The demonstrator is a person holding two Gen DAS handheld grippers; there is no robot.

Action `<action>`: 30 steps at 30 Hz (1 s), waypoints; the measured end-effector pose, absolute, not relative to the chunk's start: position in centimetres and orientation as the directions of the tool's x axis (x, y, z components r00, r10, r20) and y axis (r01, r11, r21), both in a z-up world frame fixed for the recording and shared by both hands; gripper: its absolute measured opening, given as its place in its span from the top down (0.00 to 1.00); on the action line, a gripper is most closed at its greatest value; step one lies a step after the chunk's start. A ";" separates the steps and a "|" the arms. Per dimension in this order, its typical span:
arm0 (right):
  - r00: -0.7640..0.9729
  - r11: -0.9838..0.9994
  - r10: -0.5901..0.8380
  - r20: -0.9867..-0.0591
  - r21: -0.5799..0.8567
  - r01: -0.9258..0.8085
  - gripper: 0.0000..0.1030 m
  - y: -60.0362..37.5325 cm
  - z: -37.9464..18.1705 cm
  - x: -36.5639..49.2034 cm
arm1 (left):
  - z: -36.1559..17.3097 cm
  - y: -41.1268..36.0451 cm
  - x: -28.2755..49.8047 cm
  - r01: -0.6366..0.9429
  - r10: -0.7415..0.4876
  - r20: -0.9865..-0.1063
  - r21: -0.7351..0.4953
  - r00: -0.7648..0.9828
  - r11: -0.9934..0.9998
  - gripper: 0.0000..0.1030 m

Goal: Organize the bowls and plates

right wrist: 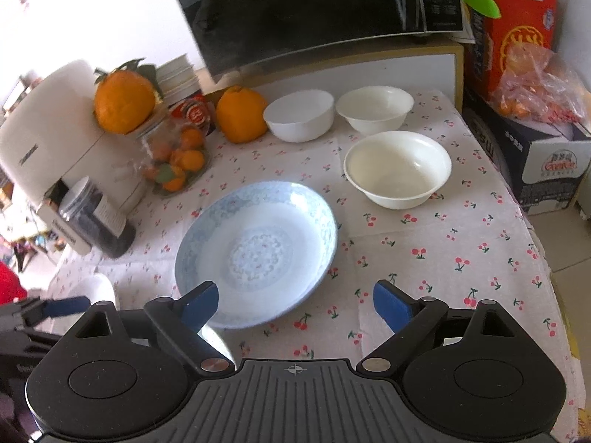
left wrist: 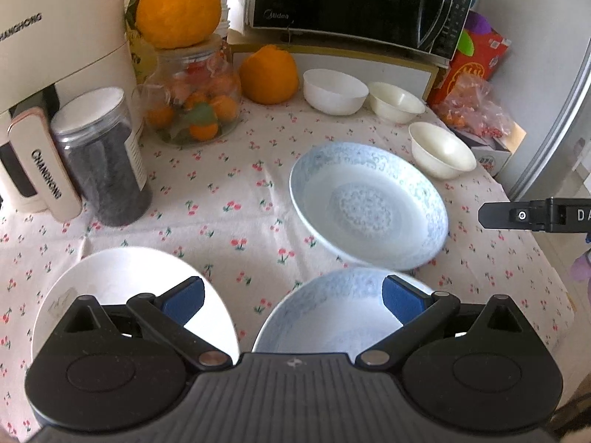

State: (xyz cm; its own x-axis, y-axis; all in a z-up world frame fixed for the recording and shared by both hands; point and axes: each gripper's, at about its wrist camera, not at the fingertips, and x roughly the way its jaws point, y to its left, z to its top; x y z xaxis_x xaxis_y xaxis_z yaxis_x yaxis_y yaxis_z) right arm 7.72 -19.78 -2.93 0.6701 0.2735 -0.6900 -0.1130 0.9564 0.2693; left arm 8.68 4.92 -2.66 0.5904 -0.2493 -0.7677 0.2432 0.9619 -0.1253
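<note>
A blue-patterned plate [left wrist: 369,203] [right wrist: 258,251] lies mid-table. A second blue-patterned plate [left wrist: 332,317] and a plain white plate [left wrist: 122,284] lie nearest, under my left gripper [left wrist: 291,301], which is open and empty above them. Three white bowls stand at the back right: one [left wrist: 335,90] [right wrist: 300,114], one [left wrist: 396,101] [right wrist: 373,107], one [left wrist: 441,149] [right wrist: 398,168]. My right gripper [right wrist: 295,304] is open and empty, over the near edge of the mid-table plate. Its side shows at the right of the left wrist view [left wrist: 535,216].
The cherry-print tablecloth [left wrist: 229,199] covers the table. At the back stand a microwave [left wrist: 354,0], large oranges [left wrist: 269,75], a glass jar of small oranges [left wrist: 192,99], a dark jar [left wrist: 103,158] and a white appliance [left wrist: 55,44]. Boxes and a bag [right wrist: 532,85] sit right.
</note>
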 end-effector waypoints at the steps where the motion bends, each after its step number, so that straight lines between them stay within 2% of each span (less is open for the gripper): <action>1: 0.668 0.957 0.276 -0.691 0.263 -0.123 0.10 -19.7 -3.0 7.5 | -2.7 5.1 8.4 0.244 -0.251 -0.773 -0.129 0.583 0.961 0.00; 13: 0.586 0.948 0.317 -0.746 0.223 -0.228 0.10 -16.7 -4.2 5.7 | -3.0 6.7 6.3 0.243 -0.288 -0.830 -0.190 0.478 0.951 0.01; 22: 0.496 0.928 0.358 -0.792 0.244 -0.281 0.10 -14.8 -5.7 5.1 | -4.0 6.5 5.6 0.270 -0.374 -0.869 -0.294 0.324 0.917 0.15; 30: 0.440 0.913 0.394 -0.807 0.290 -0.287 0.10 -14.4 -7.0 5.4 | -4.8 6.7 5.5 0.266 -0.384 -0.884 -0.315 0.266 0.911 0.25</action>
State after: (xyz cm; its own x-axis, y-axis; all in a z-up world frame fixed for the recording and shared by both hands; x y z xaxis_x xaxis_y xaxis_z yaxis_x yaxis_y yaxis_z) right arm 5.38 -14.40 -6.96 0.4402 0.3944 -0.8066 -0.2871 0.9130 0.2897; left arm 5.48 6.70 -4.81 0.2661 -0.3836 -0.8844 0.2656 0.9111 -0.3152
